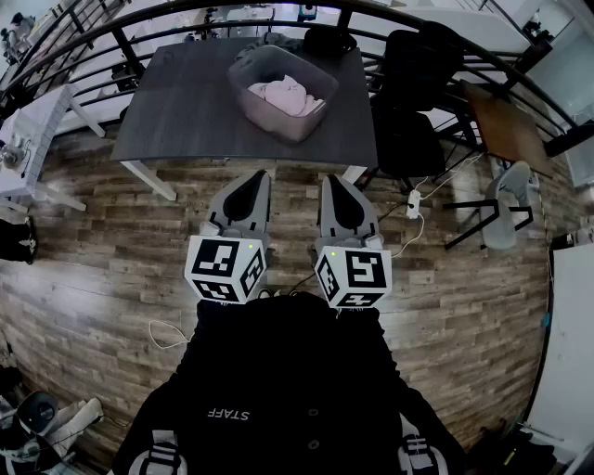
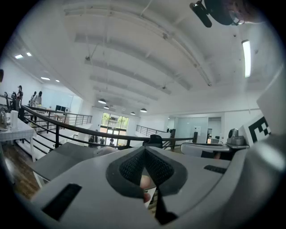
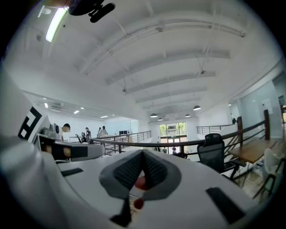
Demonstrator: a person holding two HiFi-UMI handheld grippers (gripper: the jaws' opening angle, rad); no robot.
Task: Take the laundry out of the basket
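Observation:
A grey basket [image 1: 278, 119] stands on the far right part of a dark table [image 1: 186, 111], with pale pink and white laundry [image 1: 290, 94] piled inside it. Both grippers are held close to the person's chest, well short of the table and above the wooden floor. The left gripper [image 1: 258, 176] is shut with nothing in it, its tips meeting in a point. The right gripper [image 1: 331, 178] beside it is also shut and empty. The left gripper view shows closed jaws [image 2: 144, 151] aimed level over the table. In the right gripper view the jaws [image 3: 143, 154] are likewise together.
A black office chair [image 1: 414, 93] stands right of the table, a brown wooden desk [image 1: 506, 125] farther right. A white table [image 1: 37, 130] is at the left. A black railing [image 1: 390, 23] runs behind. Cables and a power strip [image 1: 414, 204] lie on the floor.

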